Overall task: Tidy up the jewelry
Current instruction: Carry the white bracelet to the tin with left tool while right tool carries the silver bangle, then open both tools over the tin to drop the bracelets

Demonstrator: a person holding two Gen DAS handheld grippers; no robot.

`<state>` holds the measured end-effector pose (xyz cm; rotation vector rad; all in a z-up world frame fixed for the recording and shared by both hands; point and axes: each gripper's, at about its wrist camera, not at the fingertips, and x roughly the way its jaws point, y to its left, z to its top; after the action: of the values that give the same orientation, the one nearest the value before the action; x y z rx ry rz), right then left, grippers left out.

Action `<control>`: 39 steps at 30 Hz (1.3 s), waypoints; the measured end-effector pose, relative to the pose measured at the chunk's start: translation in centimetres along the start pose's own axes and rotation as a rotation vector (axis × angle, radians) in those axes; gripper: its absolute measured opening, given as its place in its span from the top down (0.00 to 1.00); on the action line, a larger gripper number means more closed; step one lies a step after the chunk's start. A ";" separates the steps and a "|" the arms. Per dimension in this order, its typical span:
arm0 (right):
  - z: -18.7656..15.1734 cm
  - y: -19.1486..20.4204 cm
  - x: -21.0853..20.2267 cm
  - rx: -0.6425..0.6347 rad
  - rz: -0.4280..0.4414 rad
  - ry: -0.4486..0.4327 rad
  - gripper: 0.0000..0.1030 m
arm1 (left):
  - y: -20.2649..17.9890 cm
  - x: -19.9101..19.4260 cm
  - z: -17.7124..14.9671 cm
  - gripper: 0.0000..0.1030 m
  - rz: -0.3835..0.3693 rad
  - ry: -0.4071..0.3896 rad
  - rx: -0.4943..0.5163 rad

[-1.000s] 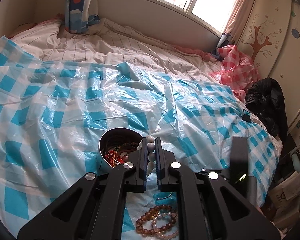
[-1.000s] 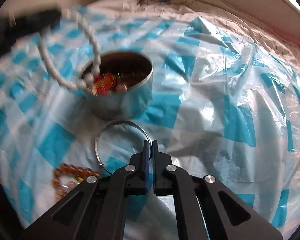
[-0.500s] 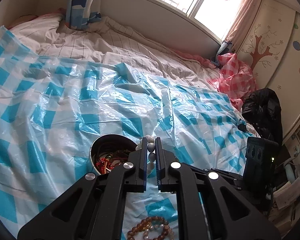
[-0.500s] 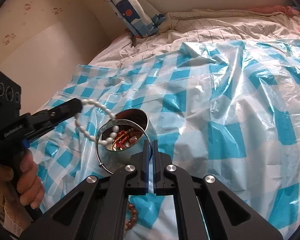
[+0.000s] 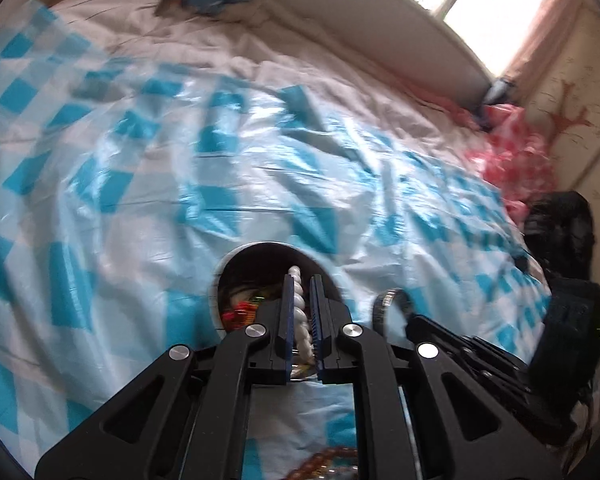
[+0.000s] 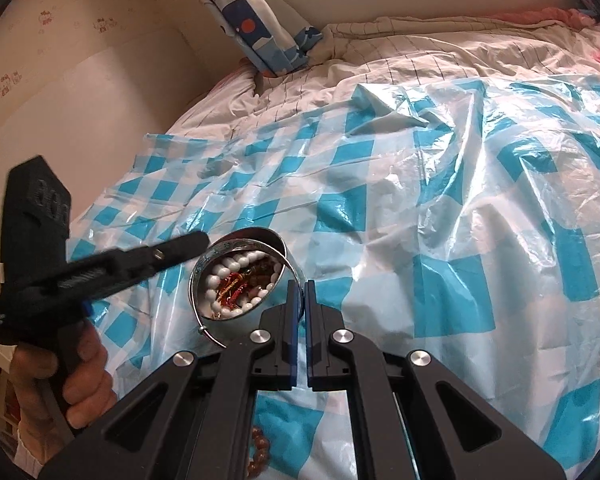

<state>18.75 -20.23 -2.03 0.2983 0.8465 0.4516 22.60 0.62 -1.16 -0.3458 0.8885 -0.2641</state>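
Note:
A round metal tin [image 5: 260, 246] [image 6: 240, 322] with red and mixed jewelry stands on the checked plastic sheet. My left gripper [image 5: 300, 280] [image 6: 202, 240] hovers over the tin, its jaws opening, with a strand of the white bead bracelet [image 5: 301, 320] between the pads. In the right wrist view most of that bracelet [image 6: 212, 292] lies curled inside the tin. My right gripper [image 6: 301, 286] is shut on a thin silver bangle [image 6: 208, 330] [image 5: 382, 304] that hangs in front of the tin. A brown bead bracelet [image 5: 328, 462] [image 6: 258, 450] lies on the sheet below both grippers.
The blue-and-white plastic sheet [image 6: 440, 208] covers a bed with a striped quilt [image 6: 400, 52]. A person's hand [image 6: 80, 380] grips the left tool's handle. A pink checked bag [image 5: 516, 160] and a black bag [image 5: 560, 232] sit at the bed's right edge, by a wall.
My left gripper sank toward the tin, and the white bracelet that hung above it now lies mostly inside. My right gripper lifted the silver bangle off the sheet.

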 end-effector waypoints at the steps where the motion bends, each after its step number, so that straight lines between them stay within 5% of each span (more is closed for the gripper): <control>1: 0.1 0.1 0.2 -0.005 -0.003 0.002 0.96 | 0.3 -0.1 0.0 0.90 0.005 -0.005 -0.009; 11: 0.4 2.3 2.3 -0.088 -0.057 0.013 0.96 | 2.6 -2.0 0.6 0.83 0.044 -0.067 -0.100; 21: 0.9 4.5 3.7 -0.144 -0.093 0.002 0.96 | 2.7 -3.0 0.5 0.66 0.092 -0.102 -0.096; 28: 1.0 5.5 5.5 -0.170 -0.116 0.010 0.96 | 2.9 -3.4 0.6 0.63 0.102 -0.111 -0.102; 39: 0.9 5.7 5.6 -0.178 -0.148 0.001 0.81 | 2.7 -3.5 0.6 0.56 0.122 -0.118 -0.087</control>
<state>21.14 -12.56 -2.70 0.0710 0.8169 0.3858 21.18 4.46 0.57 -0.3822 0.8033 -0.0913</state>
